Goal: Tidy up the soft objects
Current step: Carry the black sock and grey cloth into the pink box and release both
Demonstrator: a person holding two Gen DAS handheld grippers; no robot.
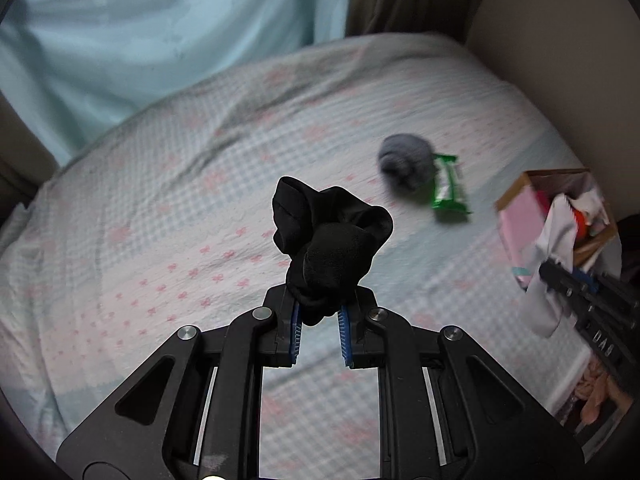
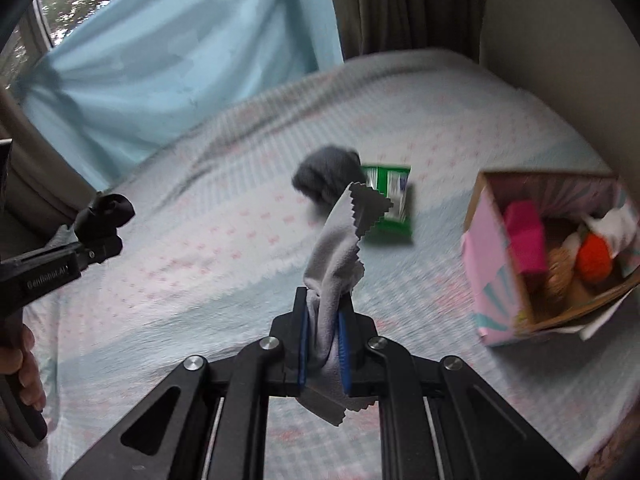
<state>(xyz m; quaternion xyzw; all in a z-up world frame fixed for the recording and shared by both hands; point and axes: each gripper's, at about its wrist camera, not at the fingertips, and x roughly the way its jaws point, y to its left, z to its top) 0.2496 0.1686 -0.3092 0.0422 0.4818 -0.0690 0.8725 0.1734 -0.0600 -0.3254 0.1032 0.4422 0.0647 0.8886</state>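
Observation:
My left gripper (image 1: 319, 307) is shut on a bunched black sock (image 1: 329, 240) and holds it above the bed; it also shows at the left of the right wrist view (image 2: 105, 216). My right gripper (image 2: 323, 320) is shut on a grey cloth (image 2: 344, 240) with zigzag edges, held above the bed. A rolled grey sock (image 1: 406, 162) lies on the bed beside a green packet (image 1: 450, 188); both show in the right wrist view, the sock (image 2: 326, 176) and the packet (image 2: 392, 208). A pink cardboard box (image 2: 496, 256) at the right holds several soft items.
The bed (image 1: 180, 220) has a light checked cover with pink bows. A pale blue curtain (image 1: 140, 40) hangs behind it and a wall stands at the right. The box sits near the bed's right edge (image 1: 520, 232).

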